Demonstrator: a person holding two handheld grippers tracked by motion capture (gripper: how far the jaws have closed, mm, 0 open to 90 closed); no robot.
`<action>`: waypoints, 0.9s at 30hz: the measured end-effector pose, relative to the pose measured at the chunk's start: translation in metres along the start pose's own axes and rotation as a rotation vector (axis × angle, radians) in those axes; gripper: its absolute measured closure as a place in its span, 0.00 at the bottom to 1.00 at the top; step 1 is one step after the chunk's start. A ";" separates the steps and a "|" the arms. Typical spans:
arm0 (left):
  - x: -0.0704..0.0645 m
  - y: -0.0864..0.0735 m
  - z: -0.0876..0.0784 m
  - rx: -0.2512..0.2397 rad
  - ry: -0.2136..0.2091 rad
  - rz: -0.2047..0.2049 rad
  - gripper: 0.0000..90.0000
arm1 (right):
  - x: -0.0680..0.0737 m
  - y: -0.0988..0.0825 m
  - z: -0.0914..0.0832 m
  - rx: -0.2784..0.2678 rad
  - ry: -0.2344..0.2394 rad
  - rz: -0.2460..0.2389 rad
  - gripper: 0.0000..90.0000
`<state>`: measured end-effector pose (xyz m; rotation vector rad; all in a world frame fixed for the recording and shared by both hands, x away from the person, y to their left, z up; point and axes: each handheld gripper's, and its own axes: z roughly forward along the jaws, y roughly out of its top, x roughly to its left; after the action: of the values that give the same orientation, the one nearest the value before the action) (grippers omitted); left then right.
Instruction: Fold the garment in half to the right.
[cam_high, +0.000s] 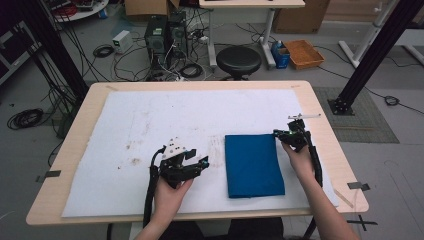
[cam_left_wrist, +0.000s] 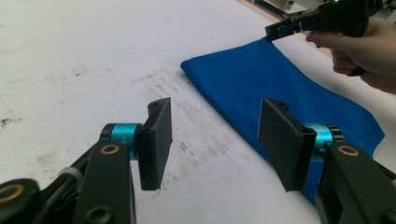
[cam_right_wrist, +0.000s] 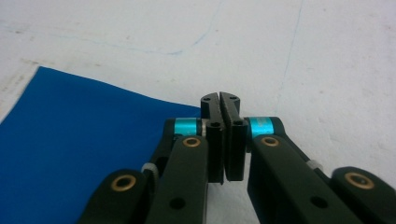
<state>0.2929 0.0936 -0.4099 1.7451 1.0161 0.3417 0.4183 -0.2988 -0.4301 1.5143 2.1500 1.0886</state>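
A folded blue cloth (cam_high: 252, 165) (cam_left_wrist: 261, 74) (cam_right_wrist: 70, 140) lies flat on the white mat, right of centre. My left gripper (cam_high: 200, 162) (cam_left_wrist: 215, 140) hovers just left of the cloth, pointing toward it, jaws open with nothing between the pads. My right gripper (cam_high: 276, 133) (cam_right_wrist: 219, 100) is at the cloth's far right corner, jaws shut with the pads pressed together. I see no cloth between them. In the left gripper view the right gripper's tip (cam_left_wrist: 273, 31) sits right at that corner, held by a hand.
A stained white mat (cam_high: 150, 125) covers most of the wooden table (cam_high: 320, 125). Beyond the far edge stand a black stool (cam_high: 238, 60), computer towers (cam_high: 162, 35) and floor cables. Black frame posts rise at both sides.
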 end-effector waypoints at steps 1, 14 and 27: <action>0.001 0.000 0.000 0.001 0.001 0.000 0.50 | -0.001 0.000 0.001 0.001 -0.005 -0.004 1.00; 0.001 0.000 -0.002 -0.006 0.000 -0.002 0.50 | -0.002 -0.004 -0.002 -0.028 -0.045 -0.042 0.84; 0.042 0.022 -0.036 -0.079 0.042 0.092 0.40 | -0.004 -0.011 -0.065 -0.219 0.053 -0.074 0.47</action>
<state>0.3052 0.1461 -0.3851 1.7224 0.9414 0.4731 0.3722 -0.3307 -0.3949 1.3122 2.0261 1.3035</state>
